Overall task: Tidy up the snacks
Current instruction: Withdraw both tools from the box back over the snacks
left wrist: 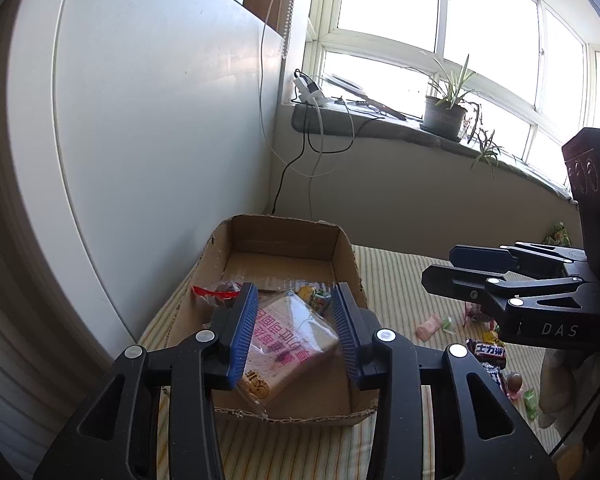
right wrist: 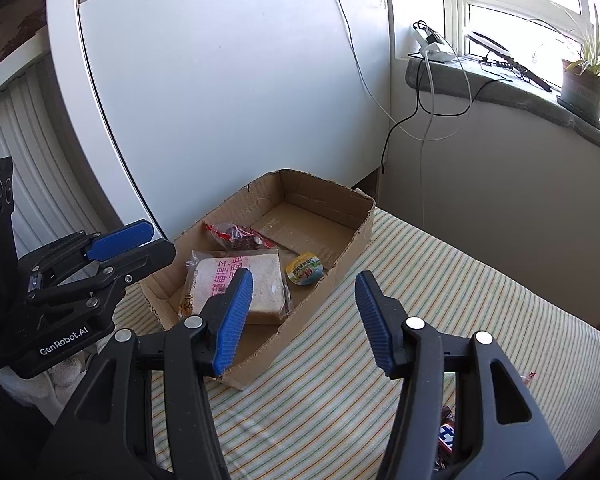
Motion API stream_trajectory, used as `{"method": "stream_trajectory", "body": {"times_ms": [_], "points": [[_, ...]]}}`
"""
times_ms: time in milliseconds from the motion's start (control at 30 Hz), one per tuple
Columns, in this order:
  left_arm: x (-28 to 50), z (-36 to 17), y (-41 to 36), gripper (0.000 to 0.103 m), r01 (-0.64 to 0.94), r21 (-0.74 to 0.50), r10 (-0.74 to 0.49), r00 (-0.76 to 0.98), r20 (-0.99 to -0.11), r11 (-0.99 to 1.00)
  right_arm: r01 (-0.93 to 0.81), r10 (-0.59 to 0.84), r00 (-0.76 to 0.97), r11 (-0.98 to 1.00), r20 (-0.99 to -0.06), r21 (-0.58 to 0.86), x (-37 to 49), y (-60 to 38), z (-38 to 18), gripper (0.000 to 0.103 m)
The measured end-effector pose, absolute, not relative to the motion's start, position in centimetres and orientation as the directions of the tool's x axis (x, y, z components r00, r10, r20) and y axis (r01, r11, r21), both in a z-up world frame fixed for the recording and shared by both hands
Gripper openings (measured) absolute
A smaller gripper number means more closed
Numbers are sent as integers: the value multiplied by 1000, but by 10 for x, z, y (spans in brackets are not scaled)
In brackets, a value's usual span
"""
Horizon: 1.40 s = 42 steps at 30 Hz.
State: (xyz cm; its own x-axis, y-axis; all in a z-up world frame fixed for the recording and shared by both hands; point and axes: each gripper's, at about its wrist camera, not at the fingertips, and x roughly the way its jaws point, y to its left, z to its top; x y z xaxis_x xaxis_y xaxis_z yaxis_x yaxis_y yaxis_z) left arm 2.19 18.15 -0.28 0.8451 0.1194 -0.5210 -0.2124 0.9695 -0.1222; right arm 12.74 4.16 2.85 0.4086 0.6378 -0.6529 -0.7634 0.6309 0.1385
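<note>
both cameras sit on hand-held grippers, looking forward and down along their fingers. the left wrist view faces the cardboard box (left wrist: 352, 276) end-on, close above it. the right wrist view looks from the right, slightly farther back. both share the box, the striped cloth (right wrist: 440, 280) and the windowsill (left wrist: 380, 124).

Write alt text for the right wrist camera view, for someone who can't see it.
An open brown cardboard box on a striped cloth holds a clear-wrapped bread slice, a red-and-clear snack bag and a small round yellow snack. The open right gripper frames them, the left gripper beside it.
</note>
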Motion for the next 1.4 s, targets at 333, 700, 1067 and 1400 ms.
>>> {"method": "stream_trajectory", "body": {"times_ms": [333,700,1067,1400], "points": [[14,-8,140,39,-115,-145,22,849,-528,983,-704,603,491,700,-629,121,109,-36,41,70],[24,-22,85,39,15,-177,-115,814,-569,984,-594,489,567,800,-663,82,94,-129,29,70],[38,-42,30,46,117,-200,-219,746,-629,973,-520,421,577,850,-700,82,78,-185,-1,70],[52,-75,-14,46,194,-236,-305,651,-696,952,-478,426,492,861,-759,174,57,-204,-53,62]]}}
